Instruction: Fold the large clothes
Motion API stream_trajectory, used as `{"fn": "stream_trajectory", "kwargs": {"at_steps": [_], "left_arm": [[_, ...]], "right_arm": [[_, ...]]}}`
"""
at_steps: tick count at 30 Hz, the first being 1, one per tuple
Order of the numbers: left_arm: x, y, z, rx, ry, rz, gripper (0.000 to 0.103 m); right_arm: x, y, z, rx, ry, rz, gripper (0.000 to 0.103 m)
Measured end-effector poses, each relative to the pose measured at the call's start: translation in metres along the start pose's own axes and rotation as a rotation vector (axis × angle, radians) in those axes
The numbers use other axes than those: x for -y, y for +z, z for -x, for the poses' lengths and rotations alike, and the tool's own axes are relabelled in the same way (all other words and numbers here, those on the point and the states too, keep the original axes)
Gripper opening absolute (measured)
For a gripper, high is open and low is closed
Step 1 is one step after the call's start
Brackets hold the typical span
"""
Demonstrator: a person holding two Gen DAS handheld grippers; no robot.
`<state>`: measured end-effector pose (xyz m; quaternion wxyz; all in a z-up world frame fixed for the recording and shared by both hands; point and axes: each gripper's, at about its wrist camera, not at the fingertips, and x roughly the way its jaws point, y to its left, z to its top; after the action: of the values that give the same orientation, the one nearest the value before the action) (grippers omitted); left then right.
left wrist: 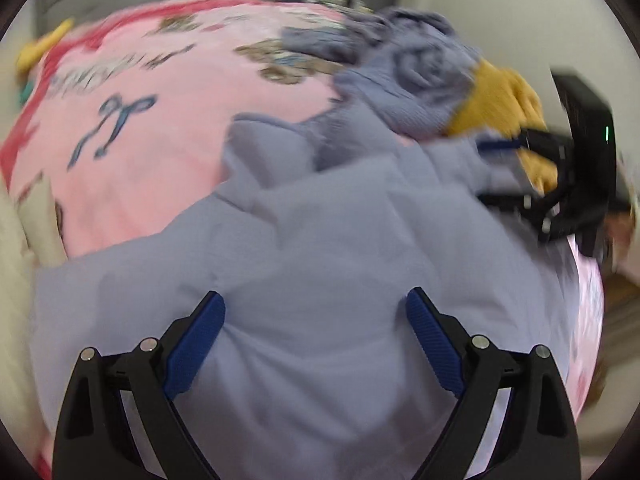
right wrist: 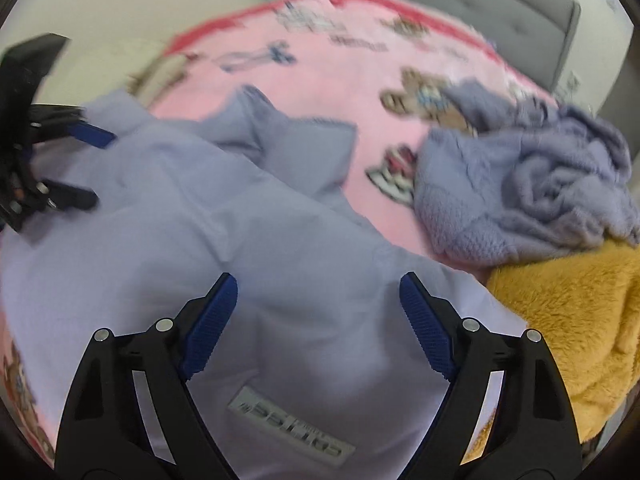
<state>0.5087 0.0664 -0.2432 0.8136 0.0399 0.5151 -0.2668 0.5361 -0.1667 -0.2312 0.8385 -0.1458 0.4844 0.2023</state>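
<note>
A: What's the biggest thing in view?

B: A bed covered by a pink blanket (right wrist: 340, 92) with cartoon prints and a red border. A grey padded headboard (right wrist: 500, 4) stands at its far end.

A: And the garment to be folded?

B: A pale lavender garment (left wrist: 320, 272) of smooth fabric lies spread on the blanket, filling the near half of both views. It is rumpled, with a flap standing up near its far edge. A grey rectangular label (right wrist: 292, 424) shows on it, close under the right wrist camera.

A: Anything beside it?

B: A crumpled fluffy lavender knit (right wrist: 532, 176) sits on the blanket to the right of the garment, and a mustard yellow fleece (right wrist: 572, 328) lies against it, nearer the camera.

A: How do the tongs stand?

B: The left tongs (left wrist: 316, 308) are released, blue pads wide apart over the garment with nothing pinched. The right tongs (right wrist: 318, 292) are likewise spread above the garment near the label, gripping nothing. Both views are blurred, so I cannot tell whether the tips touch the cloth.
</note>
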Motion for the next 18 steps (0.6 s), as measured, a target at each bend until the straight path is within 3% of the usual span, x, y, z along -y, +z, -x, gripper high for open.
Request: {"fn": "stream_trajectory", "kwargs": {"at_steps": [3, 6, 11, 18], "left_arm": [[-0.007, 0.003, -0.011, -0.021, -0.01, 0.031, 0.091], [-0.006, 0.0, -0.012, -0.02, 0.007, 0.015, 0.091], [-0.006, -0.001, -0.016, -0.02, 0.011, 0.014, 0.092], [-0.003, 0.001, -0.012, 0.005, 0.022, 0.005, 0.095]], "right_arm": [[0.009, 0.002, -0.02, -0.048, -0.023, -0.03, 0.085], [0.024, -0.001, -0.035, -0.109, 0.043, -0.127, 0.086], [0.022, -0.006, -0.049, -0.116, 0.007, -0.102, 0.095], [0.023, -0.005, -0.046, -0.116, 0.015, -0.107, 0.095]]}}
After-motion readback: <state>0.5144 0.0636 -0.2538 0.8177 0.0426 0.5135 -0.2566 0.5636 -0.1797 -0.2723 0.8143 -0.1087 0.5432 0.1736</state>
